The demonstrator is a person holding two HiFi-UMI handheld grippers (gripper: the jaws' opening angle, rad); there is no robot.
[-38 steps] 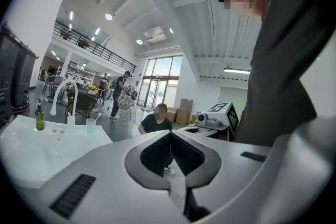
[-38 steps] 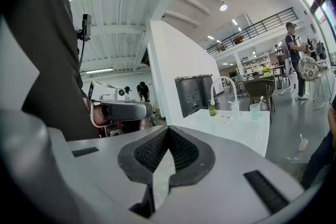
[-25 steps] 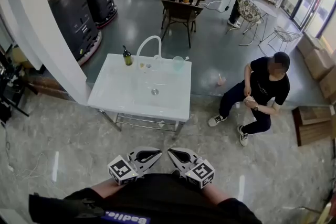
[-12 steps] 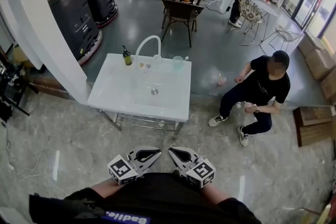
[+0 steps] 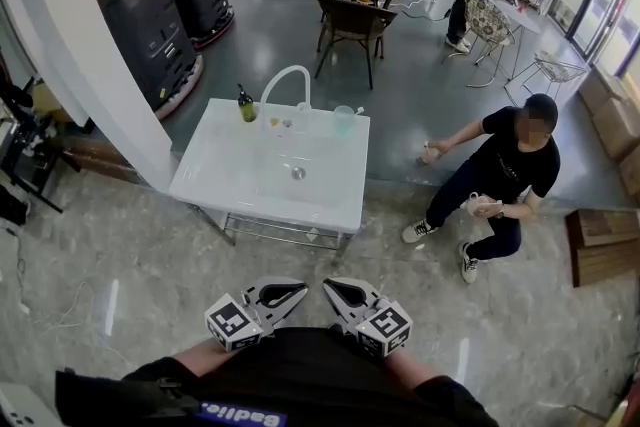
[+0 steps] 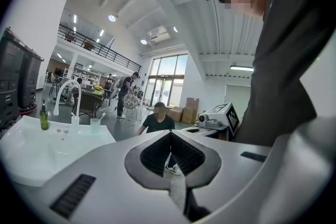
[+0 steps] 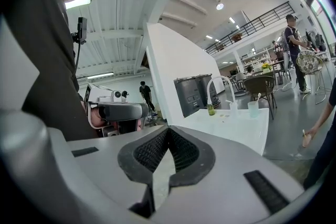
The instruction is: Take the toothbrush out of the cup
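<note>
Not started yet: toothbrush (image 7: 258,96) sits in the cup (image 7: 253,109) on the far bench (image 5: 215,180); my left hand-held gripper (image 5: 285,293) and right hand-held gripper (image 5: 342,293) are closed, empty, near me

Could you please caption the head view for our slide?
Shut, empty left gripper and right gripper wait well short of a white rectangular washbasin carrying a translucent cup.

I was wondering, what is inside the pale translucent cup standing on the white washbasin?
A thin white toothbrush stands in the pale translucent cup, its top leaning out over the rim. Its lower end and any other contents are too small to tell.
</note>
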